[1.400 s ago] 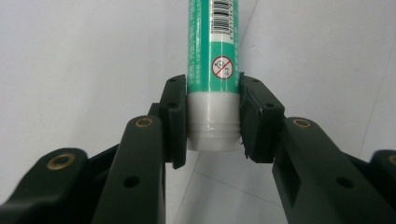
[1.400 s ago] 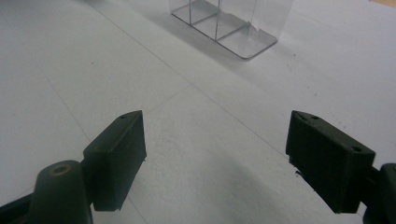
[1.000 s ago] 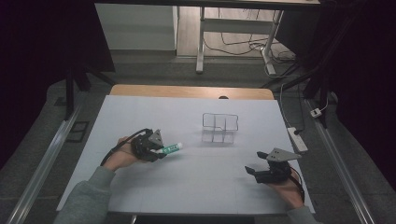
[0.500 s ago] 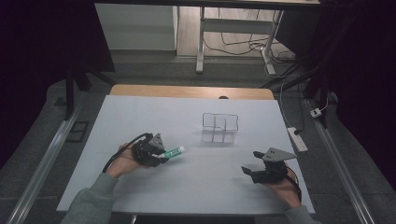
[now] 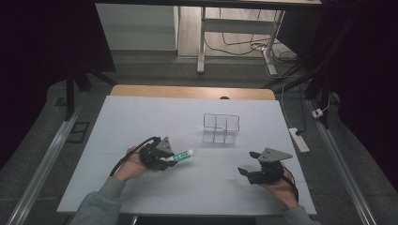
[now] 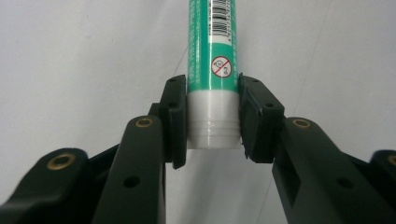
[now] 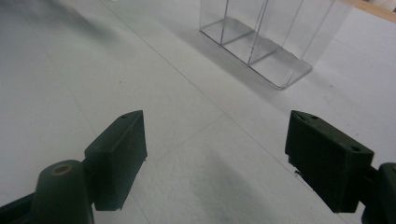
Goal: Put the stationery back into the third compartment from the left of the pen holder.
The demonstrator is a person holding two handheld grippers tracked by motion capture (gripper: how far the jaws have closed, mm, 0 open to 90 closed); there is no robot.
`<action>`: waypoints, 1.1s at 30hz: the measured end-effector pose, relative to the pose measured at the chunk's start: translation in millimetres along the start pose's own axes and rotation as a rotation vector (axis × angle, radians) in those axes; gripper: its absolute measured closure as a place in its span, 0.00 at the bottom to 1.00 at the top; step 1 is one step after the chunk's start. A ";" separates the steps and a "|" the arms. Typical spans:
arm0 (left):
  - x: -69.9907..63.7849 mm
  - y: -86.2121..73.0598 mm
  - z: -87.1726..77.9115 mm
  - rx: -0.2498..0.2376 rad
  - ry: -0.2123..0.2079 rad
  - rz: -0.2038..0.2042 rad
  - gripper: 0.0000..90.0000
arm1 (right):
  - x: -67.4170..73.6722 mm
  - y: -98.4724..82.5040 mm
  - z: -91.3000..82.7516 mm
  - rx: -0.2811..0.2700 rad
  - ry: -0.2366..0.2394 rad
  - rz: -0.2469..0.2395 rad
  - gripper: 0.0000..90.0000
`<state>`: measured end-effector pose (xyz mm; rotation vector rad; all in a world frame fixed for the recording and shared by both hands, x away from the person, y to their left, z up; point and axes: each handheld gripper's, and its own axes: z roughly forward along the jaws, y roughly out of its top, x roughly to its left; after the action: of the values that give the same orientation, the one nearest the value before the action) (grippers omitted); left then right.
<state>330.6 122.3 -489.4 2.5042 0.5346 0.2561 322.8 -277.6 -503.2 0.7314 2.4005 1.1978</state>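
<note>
On the white table (image 5: 141, 117), the left gripper (image 5: 165, 157) clamps a green tube (image 5: 182, 155) — the right gripper (image 5: 248, 168) gapes wide, empty, near a clear box (image 5: 221, 127).

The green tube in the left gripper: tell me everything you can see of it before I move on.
The green tube is a slim round stick, glossy green with a white plastic end ringed by fine ridges. Its label bears a barcode and a small red prohibition sign. The left gripper is shut on it, one pad on each side where green meets white. In the high view the tube lies about level, low over the white table, its free end pointing right.
</note>
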 end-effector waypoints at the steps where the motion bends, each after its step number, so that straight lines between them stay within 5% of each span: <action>1: -0.5 0.6 0.0 -0.003 -0.001 -0.001 0.72 | 0.9 0.9 1.0 0.000 0.003 -0.006 0.22; 18: -14.0 19.4 10.3 -0.012 -0.044 0.050 0.72 | 24.4 25.6 20.6 -0.006 0.101 -0.040 0.25; 33: -17.3 28.8 16.7 -0.018 -0.063 0.076 0.72 | 41.1 39.8 41.1 0.014 0.126 -0.099 0.25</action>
<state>329.0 84.8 -488.2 2.5095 0.4108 0.2095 322.8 -207.4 -498.1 0.5483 2.5174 1.2216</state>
